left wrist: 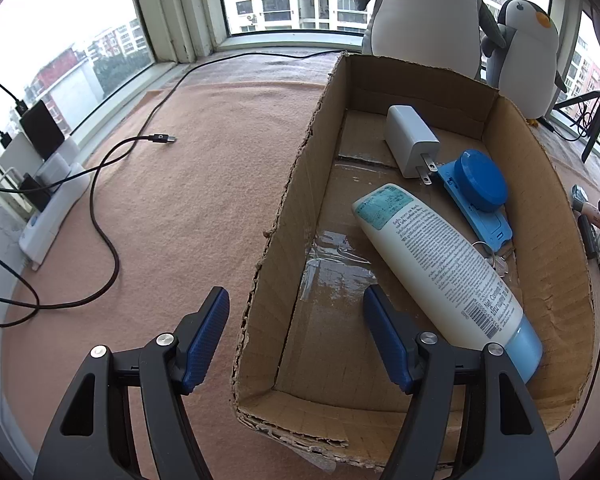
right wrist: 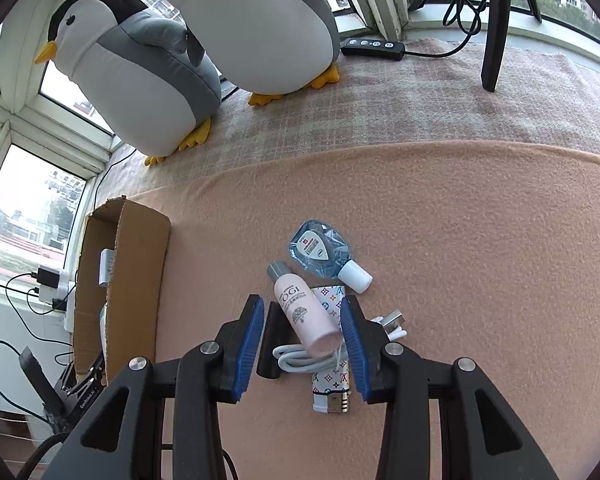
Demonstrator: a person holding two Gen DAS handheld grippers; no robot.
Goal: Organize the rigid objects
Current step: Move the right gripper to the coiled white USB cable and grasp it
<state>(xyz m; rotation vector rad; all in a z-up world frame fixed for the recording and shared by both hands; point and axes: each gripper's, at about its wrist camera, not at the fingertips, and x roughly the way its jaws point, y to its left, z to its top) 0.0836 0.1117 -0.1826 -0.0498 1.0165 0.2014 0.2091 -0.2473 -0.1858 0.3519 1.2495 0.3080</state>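
Note:
A cardboard box (left wrist: 288,216) lies on the pink cloth and holds a white lotion bottle (left wrist: 440,264), a white charger (left wrist: 410,140), a blue round lid on a blue flat case (left wrist: 482,186) and keys. My left gripper (left wrist: 296,320) is open and empty, straddling the box's left wall. My right gripper (right wrist: 302,324) is open, its jaws either side of a pink bottle (right wrist: 306,312) lying on a patterned lighter (right wrist: 332,376), a white cable (right wrist: 300,358) and a black stick (right wrist: 272,340). A blue sanitiser bottle (right wrist: 324,254) lies just beyond. The box also shows in the right wrist view (right wrist: 140,280).
Two plush penguins (right wrist: 180,52) stand by the window behind the box. A black USB cable (left wrist: 112,216) crosses the cloth on the left, running from a power strip (left wrist: 52,204). A black switch box (right wrist: 374,46) and tripod legs (right wrist: 496,32) stand at the far right.

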